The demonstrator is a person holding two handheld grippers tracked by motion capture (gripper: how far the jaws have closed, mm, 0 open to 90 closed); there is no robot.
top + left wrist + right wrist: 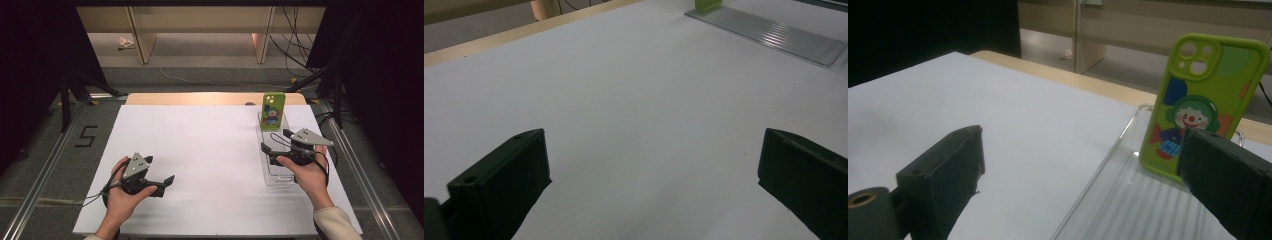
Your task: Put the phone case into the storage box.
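Both grippers are held wide open and empty, so the right gripper (276, 140) should be centred squarely on the green phone case (1202, 104), propped upright in the clear ribbed tray (1108, 210), before closing gently.

Surfaces: matt white table sheet, clear ribbed plastic, glossy phone case.
White matt table cover (200, 150) smooth, pale wood edge beyond. Clear ribbed plastic tray (1128, 200) glossy. Lime-green phone case with clown print (1198, 100) smooth, slight sheen. Black gripper jaws matt plastic; grey three-cornered plate (136, 165) dull metal-like.
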